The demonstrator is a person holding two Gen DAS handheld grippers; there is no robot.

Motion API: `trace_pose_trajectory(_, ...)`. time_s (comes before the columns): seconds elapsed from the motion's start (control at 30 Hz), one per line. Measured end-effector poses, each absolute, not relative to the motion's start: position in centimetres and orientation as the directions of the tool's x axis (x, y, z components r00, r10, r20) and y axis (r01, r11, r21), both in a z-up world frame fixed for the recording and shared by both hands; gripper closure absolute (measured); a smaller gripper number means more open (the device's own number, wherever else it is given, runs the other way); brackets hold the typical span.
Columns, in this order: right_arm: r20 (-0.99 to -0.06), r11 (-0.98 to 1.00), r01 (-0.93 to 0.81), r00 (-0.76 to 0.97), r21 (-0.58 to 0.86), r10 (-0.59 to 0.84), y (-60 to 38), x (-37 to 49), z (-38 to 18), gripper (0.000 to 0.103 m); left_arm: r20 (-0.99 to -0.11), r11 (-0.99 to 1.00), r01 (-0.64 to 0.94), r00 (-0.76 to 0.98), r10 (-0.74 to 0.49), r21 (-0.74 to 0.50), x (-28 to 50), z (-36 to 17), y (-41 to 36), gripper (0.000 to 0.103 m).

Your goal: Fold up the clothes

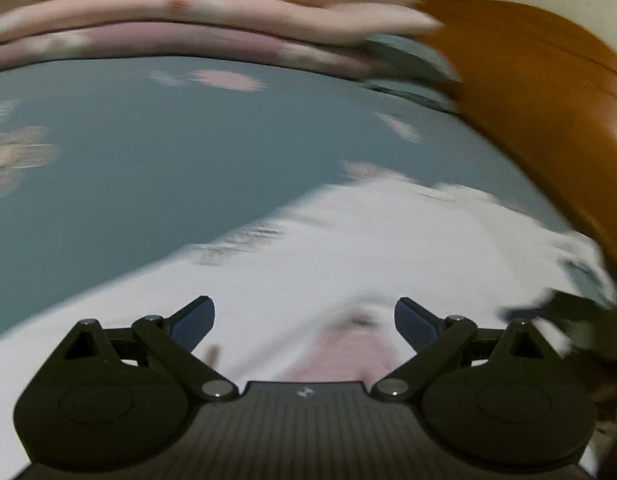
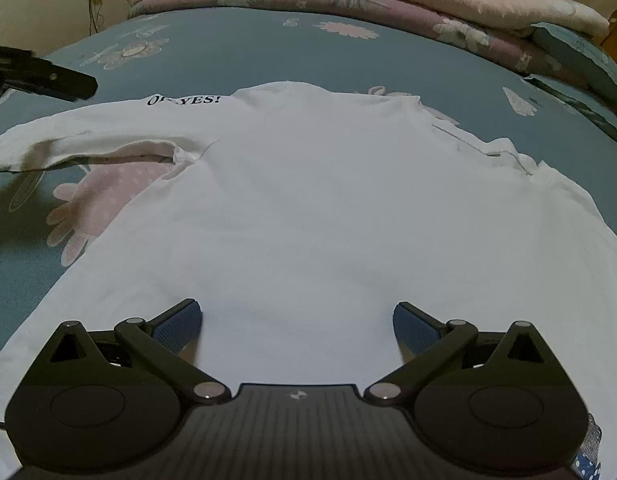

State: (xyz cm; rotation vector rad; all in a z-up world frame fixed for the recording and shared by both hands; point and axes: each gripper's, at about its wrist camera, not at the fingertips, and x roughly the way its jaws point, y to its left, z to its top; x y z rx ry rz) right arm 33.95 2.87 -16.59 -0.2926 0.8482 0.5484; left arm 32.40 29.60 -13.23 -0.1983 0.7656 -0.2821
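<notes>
— T-shirt [image 2: 308, 208], white, lies spread flat on the blue flowered bedsheet [image 2: 228, 48]. How will it handle?
— Light, thin and limp, I'd judge; it will sag and crease, so pinch a hem or shoulder seam, not the middle
— And the grippers?
— Right gripper [image 2: 298, 330] hovers over the shirt, fingers spread, empty. Left gripper [image 1: 304, 328] likewise spread wide, holding nothing, though its view is blurred

White shirt [image 2: 308, 208] — teal floral bedsheet [image 2: 228, 52]
</notes>
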Motion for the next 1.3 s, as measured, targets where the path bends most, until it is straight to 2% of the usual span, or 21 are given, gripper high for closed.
trace_pose_trajectory(0.13,-0.766,0.825,-0.564,0.543,-0.03,0.343,2.7,33.8,-16.7,0.0,-0.654,0.937,0.246,0.671,-0.349,-0.248,33.3,-14.8,27.1,0.007)
trace_pose_trajectory(0.23,-0.759,0.824,-0.565,0.55,-0.03,0.35,2.6,33.6,-16.8,0.0,-0.677,0.928,0.229,0.636,-0.371,-0.294,34.4,-15.9,26.9,0.007)
trace_pose_trajectory(0.5,-0.746,0.823,-0.567,0.561,-0.031,0.359,2.4,33.4,-16.8,0.0,-0.634,0.902,0.266,0.644,-0.428,-0.339,34.2,-15.6,26.3,0.007)
trace_pose_trajectory(0.7,-0.738,0.822,-0.569,0.567,-0.029,0.366,2.3,33.2,-16.9,0.0,-0.678,0.908,0.235,0.607,-0.415,-0.346,34.9,-17.9,26.6,0.007)
trace_pose_trajectory(0.93,-0.729,0.82,-0.572,0.573,-0.029,0.374,2.1,33.1,-17.0,0.0,-0.746,0.906,0.332,0.526,-0.408,-0.262,32.5,-17.0,25.8,0.007)
trace_pose_trajectory(1.03,-0.725,0.822,-0.569,0.578,-0.029,0.374,2.1,33.1,-17.1,0.0,-0.722,0.91,0.327,0.561,-0.404,-0.255,32.7,-16.0,25.9,0.007)
trace_pose_trajectory(1.2,-0.726,0.823,-0.568,0.578,-0.03,0.373,2.1,33.0,-17.1,0.0,-0.638,0.874,0.343,0.597,-0.487,-0.345,35.5,-15.6,25.1,0.007)
trace_pose_trajectory(1.3,-0.726,0.823,-0.567,0.579,-0.031,0.372,2.1,32.9,-17.0,0.0,-0.65,0.867,0.334,0.573,-0.499,-0.371,37.3,-16.9,24.4,0.007)
